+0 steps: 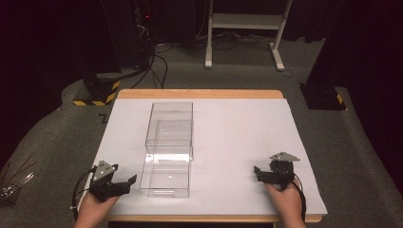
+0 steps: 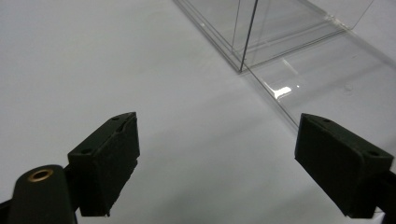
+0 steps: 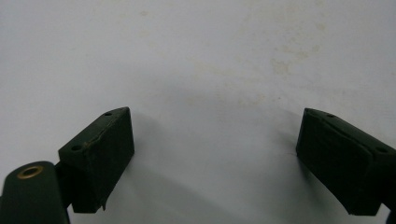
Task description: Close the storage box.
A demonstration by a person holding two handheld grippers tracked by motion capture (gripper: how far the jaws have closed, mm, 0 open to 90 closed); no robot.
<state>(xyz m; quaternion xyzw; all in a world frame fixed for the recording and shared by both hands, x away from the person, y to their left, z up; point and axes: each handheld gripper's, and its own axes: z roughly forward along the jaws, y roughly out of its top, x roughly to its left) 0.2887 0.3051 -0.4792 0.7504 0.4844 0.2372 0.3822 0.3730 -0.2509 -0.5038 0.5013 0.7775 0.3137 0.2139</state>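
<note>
— So, what are the tongs doing?

— Both are wide open and hold nothing. The left gripper [image 1: 124,183] sits at the near left edge of the table [image 1: 237,118]. The right gripper [image 1: 260,173] sits at the near right edge.

— Where is the thing to grab?

— It is a clear box [image 1: 169,128] with a clear drawer [image 1: 166,175] pulled out of its near end. Together they make one long shape that runs from the near edge away toward the far side.

— Which gripper is closer?

— The left one. The drawer is just beside it, off to its right. In the left gripper view the drawer's edge [image 2: 327,74] lies just past the right-hand jaw. The right gripper is well apart from it, with bare white table [image 3: 210,70] in front.

— So who should go?

— I think the left one, with a short reach to its right.
</note>
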